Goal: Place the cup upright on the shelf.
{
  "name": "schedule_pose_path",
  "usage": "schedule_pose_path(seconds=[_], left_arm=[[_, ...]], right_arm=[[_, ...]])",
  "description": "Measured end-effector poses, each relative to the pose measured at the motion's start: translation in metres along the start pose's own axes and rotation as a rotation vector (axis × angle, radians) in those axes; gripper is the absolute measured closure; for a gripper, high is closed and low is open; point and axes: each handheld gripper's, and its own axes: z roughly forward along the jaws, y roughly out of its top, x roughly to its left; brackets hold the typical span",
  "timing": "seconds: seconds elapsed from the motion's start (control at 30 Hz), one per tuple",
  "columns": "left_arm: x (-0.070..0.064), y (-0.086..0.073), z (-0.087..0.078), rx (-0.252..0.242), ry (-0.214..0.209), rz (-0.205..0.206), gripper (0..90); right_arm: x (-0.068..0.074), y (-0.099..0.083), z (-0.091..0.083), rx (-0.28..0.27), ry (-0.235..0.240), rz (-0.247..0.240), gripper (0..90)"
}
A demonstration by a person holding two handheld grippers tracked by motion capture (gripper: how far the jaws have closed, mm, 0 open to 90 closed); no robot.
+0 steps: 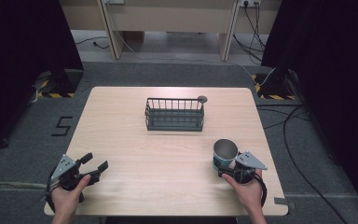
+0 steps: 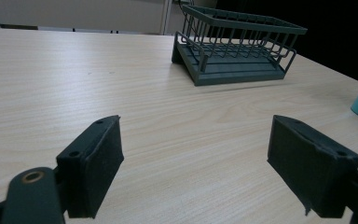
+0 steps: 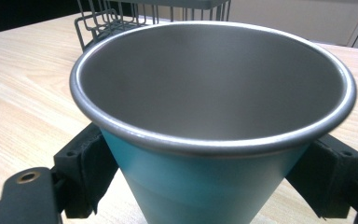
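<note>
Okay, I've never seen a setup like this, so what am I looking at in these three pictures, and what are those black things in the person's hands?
A person sits at a wooden table and holds a hand tool in each hand: a gripper with two black jaws that pinch things. One picture comes from a camera above the table. The other two come from small cameras riding on each gripper, looking out between its jaws.

The left gripper rests near the table's front left corner with its jaws wide apart and nothing between them. The right gripper has its jaws on either side of a teal cup with a shiny metal inside, standing upright. Farther back on the table stands a dark wire basket, with a small round grey thing beside its far right corner.
</note>
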Motion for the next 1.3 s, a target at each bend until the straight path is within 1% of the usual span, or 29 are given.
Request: schedule_pose_path(seconds=[0.4,0.57,0.63,0.7,0.8,1.03,1.17,1.3], left_arm=[[0.0,0.0,0.0,-0.003,0.003,-0.003,17.1],[0.0,0.0,-0.001,-0.005,0.005,-0.004,17.4],[0.0,0.0,-0.001,-0.005,0.005,-0.004,17.4],[0.0,0.0,-0.001,-0.007,0.005,-0.006,17.4],[0.001,0.0,-0.001,-0.007,0.006,-0.006,17.4],[0.001,0.0,-0.001,-0.006,0.005,-0.007,17.4],[0.001,0.0,0.0,-0.006,0.004,-0.006,17.4],[0.001,0.0,-0.001,-0.008,0.007,-0.008,17.3]], right_arm=[[0.003,0.006,-0.002,-0.02,0.018,0.004,17.4],[0.007,0.014,-0.003,-0.048,0.028,0.0,17.5],[0.007,0.016,-0.002,-0.052,0.026,0.0,17.4],[0.008,0.019,-0.002,-0.071,0.008,-0.005,17.4],[0.009,0.024,-0.002,-0.091,0.011,0.004,17.4],[0.009,0.033,0.0,-0.107,0.005,0.001,17.4],[0.01,0.039,0.002,-0.12,-0.011,0.005,17.4],[0.01,0.042,0.004,-0.124,0.001,0.006,17.5]])
